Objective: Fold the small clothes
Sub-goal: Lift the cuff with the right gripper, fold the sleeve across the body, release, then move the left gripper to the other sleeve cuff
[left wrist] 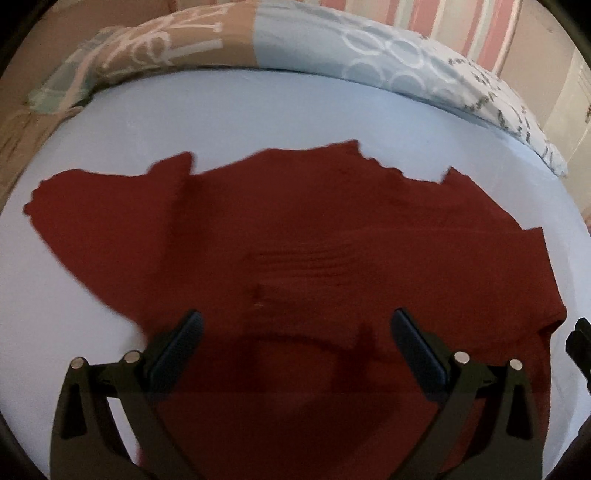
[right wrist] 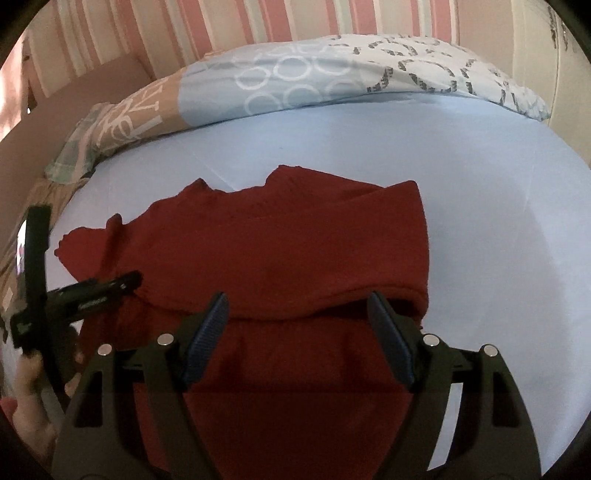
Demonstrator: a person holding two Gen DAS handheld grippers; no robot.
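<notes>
A dark red knit garment (left wrist: 280, 229) lies spread on the light blue bed sheet (left wrist: 258, 114). In the right wrist view the garment (right wrist: 280, 243) has its right side folded over onto the body. My left gripper (left wrist: 295, 325) is open and empty, its jaws wide apart over the garment's near edge. My right gripper (right wrist: 297, 308) is open and empty, just above the garment's near fold. The left gripper (right wrist: 99, 291) also shows at the left of the right wrist view, beside the garment's left part.
A patterned pillow or duvet (left wrist: 332, 48) in tan, blue and white lies along the far edge of the bed, also in the right wrist view (right wrist: 295, 77). A pink striped wall (right wrist: 258, 26) stands behind. Bare sheet (right wrist: 498, 221) lies right of the garment.
</notes>
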